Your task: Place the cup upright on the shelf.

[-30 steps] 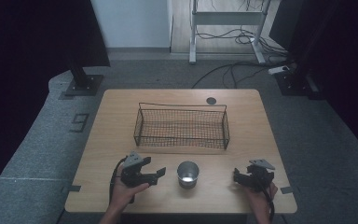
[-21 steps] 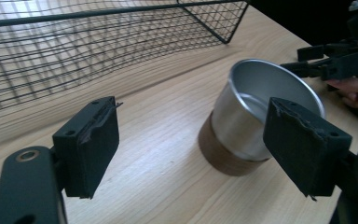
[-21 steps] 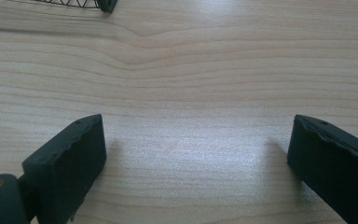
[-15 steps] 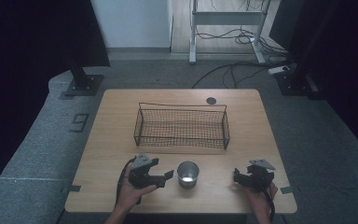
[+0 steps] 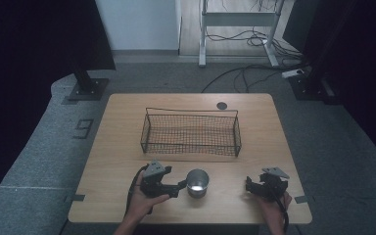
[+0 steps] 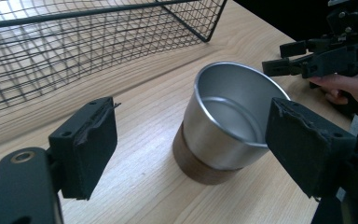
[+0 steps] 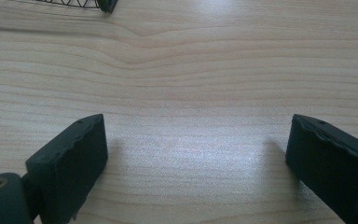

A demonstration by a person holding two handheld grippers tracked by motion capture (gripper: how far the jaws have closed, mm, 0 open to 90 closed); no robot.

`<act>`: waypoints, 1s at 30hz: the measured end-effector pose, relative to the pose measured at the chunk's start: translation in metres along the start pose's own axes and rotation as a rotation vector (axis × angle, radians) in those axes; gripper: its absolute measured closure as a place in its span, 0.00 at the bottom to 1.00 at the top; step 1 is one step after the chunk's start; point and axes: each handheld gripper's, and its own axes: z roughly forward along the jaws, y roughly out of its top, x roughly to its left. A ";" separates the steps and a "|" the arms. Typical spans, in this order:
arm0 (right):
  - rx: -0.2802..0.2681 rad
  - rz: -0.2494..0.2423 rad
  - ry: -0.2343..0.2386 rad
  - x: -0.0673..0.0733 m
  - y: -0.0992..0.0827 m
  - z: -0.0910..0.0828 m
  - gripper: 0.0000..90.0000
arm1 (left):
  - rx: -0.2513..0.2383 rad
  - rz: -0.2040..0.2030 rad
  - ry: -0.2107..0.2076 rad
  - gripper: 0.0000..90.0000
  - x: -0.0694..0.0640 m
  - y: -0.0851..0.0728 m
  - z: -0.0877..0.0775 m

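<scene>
A steel cup (image 5: 197,182) with a dark base stands upright and empty on the wooden table (image 5: 127,147), near the front edge. My left gripper (image 5: 180,187) lies just left of it, pointing at it. Its jaws have just been opening. In the left gripper view the cup (image 6: 223,126) stands just ahead of the gap of my left gripper (image 6: 196,140), and neither pad presses on it. My right gripper (image 5: 248,185) rests to the cup's right, open over bare wood (image 7: 196,154).
A black wire basket (image 5: 191,111) sits empty across the middle of the table, behind the cup. A small dark round disc (image 5: 221,105) lies near the far edge. Cables and stand feet lie on the floor beyond.
My left gripper has slid right, up to the cup, and its jaws have spread apart. The cup and the right gripper have stayed where they were.
</scene>
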 end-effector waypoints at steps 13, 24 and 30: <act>0.000 0.000 0.000 0.000 0.000 0.000 0.06 | 0.034 0.022 -0.014 0.16 -0.012 0.001 0.016; 0.000 0.001 0.000 0.000 0.000 0.000 0.06 | 0.062 0.035 -0.030 0.11 -0.023 0.003 0.027; 0.000 0.000 0.000 0.000 0.000 0.000 0.06 | 0.077 0.042 -0.037 0.07 -0.026 0.004 0.035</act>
